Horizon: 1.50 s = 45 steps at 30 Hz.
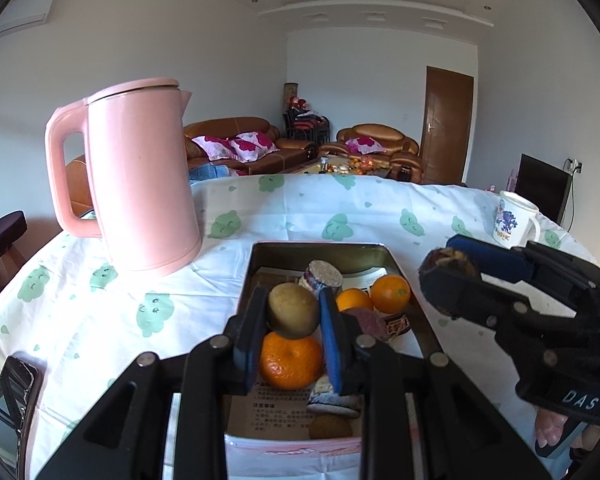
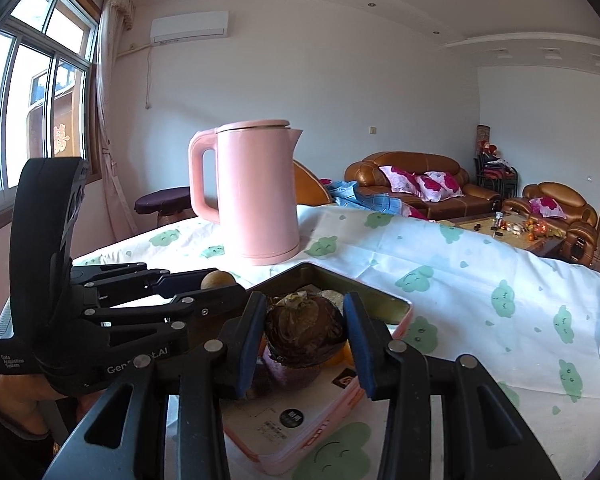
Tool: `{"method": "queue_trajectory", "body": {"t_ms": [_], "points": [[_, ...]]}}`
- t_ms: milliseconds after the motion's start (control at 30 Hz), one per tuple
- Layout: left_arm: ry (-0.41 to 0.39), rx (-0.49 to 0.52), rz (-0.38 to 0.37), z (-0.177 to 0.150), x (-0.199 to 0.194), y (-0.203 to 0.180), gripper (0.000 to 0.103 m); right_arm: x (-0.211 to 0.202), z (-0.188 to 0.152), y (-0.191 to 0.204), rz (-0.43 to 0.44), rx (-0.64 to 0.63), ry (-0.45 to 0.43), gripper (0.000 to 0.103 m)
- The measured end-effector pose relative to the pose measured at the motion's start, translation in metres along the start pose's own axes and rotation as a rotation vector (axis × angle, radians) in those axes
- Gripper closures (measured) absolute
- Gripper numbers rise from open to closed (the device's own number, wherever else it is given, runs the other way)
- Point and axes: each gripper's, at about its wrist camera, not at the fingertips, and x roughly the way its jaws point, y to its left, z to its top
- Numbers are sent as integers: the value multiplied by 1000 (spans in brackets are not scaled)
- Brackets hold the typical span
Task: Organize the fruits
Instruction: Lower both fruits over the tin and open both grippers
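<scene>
My left gripper [image 1: 294, 300] is shut on a brown-green kiwi [image 1: 292, 314], held just above a mandarin [image 1: 290, 362] in the open tin box [image 1: 320, 246]. Two more oranges [image 1: 390, 292], a round wrapped cake [image 1: 324, 276] and a purple packet also lie in the box. To the right, over the box's right rim, my right gripper [image 1: 444, 264] is shut on a dark brown round fruit [image 1: 454, 256]. The right wrist view shows that fruit [image 2: 304, 332] between the blue pads of the right gripper [image 2: 304, 312], over the tin box [image 2: 380, 304]. The left gripper [image 2: 220, 282] and its kiwi [image 2: 218, 279] are at the left there.
A tall pink kettle [image 1: 140, 176] stands on the cloud-print tablecloth, left of and behind the box. A white printed mug [image 1: 514, 220] sits at the far right. A dark phone [image 1: 12, 400] lies near the table's left edge. A person's hand [image 1: 552, 428] holds the right gripper.
</scene>
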Motion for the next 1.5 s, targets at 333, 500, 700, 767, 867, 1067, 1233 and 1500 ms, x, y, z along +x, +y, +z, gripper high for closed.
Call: {"method": "queue_trajectory", "body": {"t_ms": [333, 500, 700, 767, 867, 1067, 1233, 1500], "points": [[11, -8, -4, -4, 2, 4, 76, 11, -7, 4, 15, -2, 32, 61], [19, -10, -2, -7, 4, 6, 76, 14, -10, 8, 21, -10, 42, 61], [22, -5, -3, -8, 4, 6, 76, 15, -11, 7, 27, -4, 50, 61], [27, -5, -3, -9, 5, 6, 76, 16, -12, 8, 29, -7, 57, 61], [27, -1, -4, -9, 5, 6, 76, 16, -12, 8, 39, -9, 63, 61], [50, 17, -20, -11, 8, 2, 76, 22, -14, 7, 54, -6, 104, 61], [68, 23, -29, -11, 11, 0, 75, 25, -16, 8, 68, -7, 126, 61], [68, 36, -29, -10, 10, -2, 73, 28, -16, 11, 69, -13, 153, 60]]}}
